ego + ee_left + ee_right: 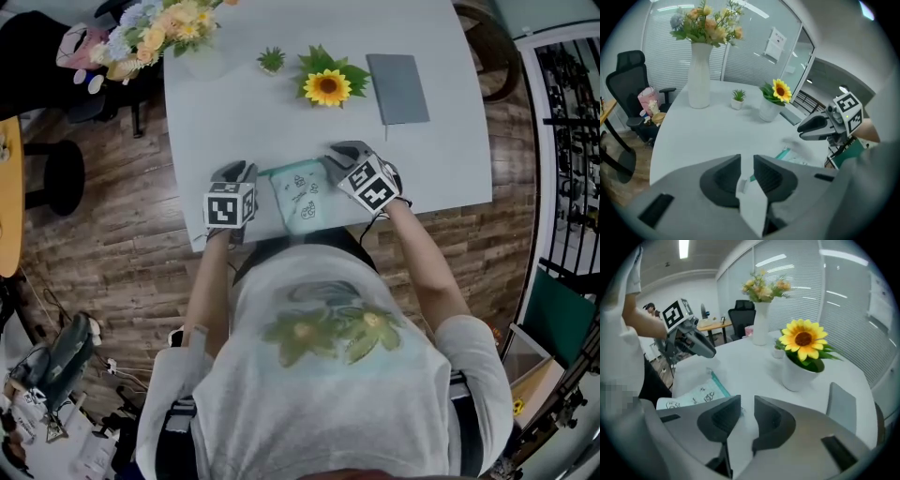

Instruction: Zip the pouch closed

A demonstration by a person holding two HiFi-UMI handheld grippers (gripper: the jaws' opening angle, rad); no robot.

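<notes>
The teal pouch (302, 195) with small drawings lies flat on the white table (244, 112), near its front edge, between my two grippers. My left gripper (236, 172) hovers just left of the pouch. Its jaws stand a narrow gap apart in the left gripper view (746, 164), with nothing pinched and a strip of the pouch (794, 157) showing beyond. Over the pouch's right far corner is my right gripper (342, 153). In the right gripper view (747, 406) its jaws are apart and empty, above the pouch (696, 394).
A sunflower in a white pot (327, 87), a grey notebook (397, 88), a small green plant (271, 61) and a white vase of flowers (202, 56) stand at the back of the table. A black office chair (628, 93) sits off the table's left side.
</notes>
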